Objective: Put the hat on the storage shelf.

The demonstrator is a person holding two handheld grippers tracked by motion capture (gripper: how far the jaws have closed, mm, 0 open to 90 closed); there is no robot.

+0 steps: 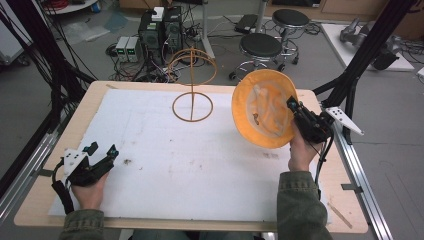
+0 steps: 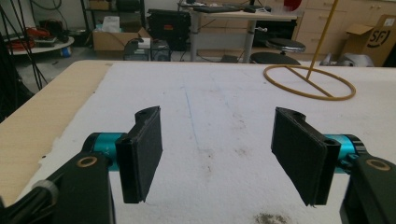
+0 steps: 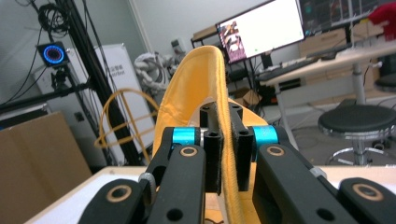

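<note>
Yellow hat (image 1: 263,107) brim pinched in right tongs (image 3: 227,154), left tongs (image 2: 217,156) agape

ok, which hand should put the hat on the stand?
Right. The right gripper is already shut on the brim of the yellow hat, lifted off the table near the wire stand. The left gripper rests open at the near left corner, farther away.
</note>
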